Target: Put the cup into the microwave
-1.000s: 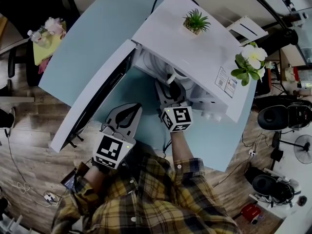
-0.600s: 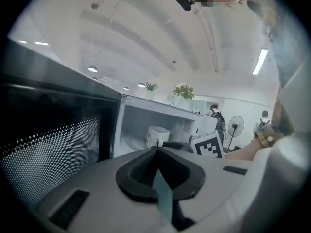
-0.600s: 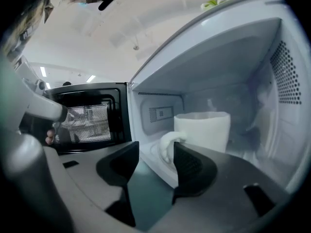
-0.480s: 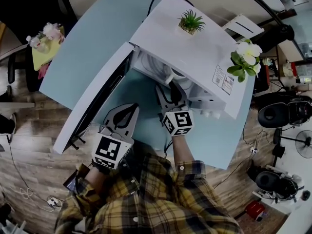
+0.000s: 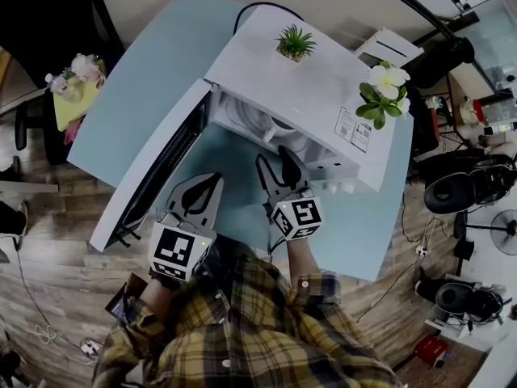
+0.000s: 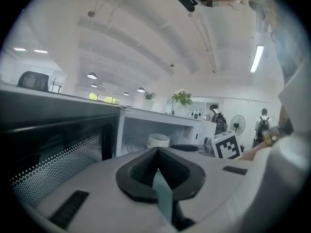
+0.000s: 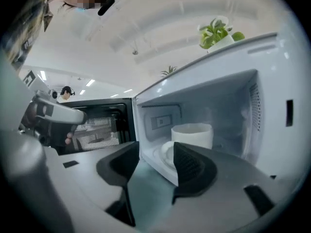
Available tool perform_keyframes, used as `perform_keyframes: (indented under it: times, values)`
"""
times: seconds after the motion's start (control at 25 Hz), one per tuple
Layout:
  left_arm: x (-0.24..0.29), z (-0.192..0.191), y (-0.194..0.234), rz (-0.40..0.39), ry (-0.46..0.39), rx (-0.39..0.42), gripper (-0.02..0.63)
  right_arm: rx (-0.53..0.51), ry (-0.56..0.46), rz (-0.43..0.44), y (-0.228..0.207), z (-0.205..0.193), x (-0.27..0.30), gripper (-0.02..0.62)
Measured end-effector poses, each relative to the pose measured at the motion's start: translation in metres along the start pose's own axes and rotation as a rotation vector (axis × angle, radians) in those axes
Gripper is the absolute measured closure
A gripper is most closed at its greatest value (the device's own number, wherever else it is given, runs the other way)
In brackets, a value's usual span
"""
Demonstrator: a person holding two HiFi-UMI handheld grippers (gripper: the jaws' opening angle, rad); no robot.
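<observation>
Pale-blue tabletop (image 5: 149,67); white cylindrical cup (image 7: 194,135) in boxy microwave (image 5: 307,91); R fingers (image 7: 194,170) wide, empty; L fingers (image 6: 138,171) together.

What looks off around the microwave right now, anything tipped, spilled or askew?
Nothing stands out. The cup stands upright inside the microwave, with no spill visible around it. The door hangs wide open. The right gripper, its fingers apart after just opening, holds nothing. The green plant and the flowering plant on top sit upright.

1. No text, brand or number is legible in any view.
2. Sticker (image 5: 349,128) on top of the microwave (image 5: 315,87), centre right of head view: print too small to read.
3. Label (image 7: 160,122) on the cavity's back wall, centre of right gripper view: illegible.
</observation>
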State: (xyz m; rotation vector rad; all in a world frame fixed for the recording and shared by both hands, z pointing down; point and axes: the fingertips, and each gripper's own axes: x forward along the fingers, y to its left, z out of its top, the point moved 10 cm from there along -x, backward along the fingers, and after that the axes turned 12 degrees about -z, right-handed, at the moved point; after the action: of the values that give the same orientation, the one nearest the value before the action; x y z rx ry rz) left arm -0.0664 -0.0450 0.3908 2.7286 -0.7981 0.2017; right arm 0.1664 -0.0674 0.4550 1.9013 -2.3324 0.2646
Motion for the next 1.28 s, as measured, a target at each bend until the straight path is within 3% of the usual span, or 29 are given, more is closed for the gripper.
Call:
perform_keyframes:
  times: [0.76, 1.08, 1.28]
  values:
    - [-0.011, 0.027, -0.062, -0.047, -0.077, 0.099, 0.617, -0.016, -0.138, 0.082, -0.006, 0.07, -0.131, 0.404]
    - [-0.013, 0.036, -0.08, -0.069, -0.095, 0.13, 0.615, -0.042, -0.16, 0.049, -0.009, 0.077, -0.169, 0.533]
    - [-0.009, 0.038, -0.084, -0.086, -0.093, 0.146, 0.615, -0.081, -0.144, 0.029, -0.01, 0.078, -0.178, 0.571]
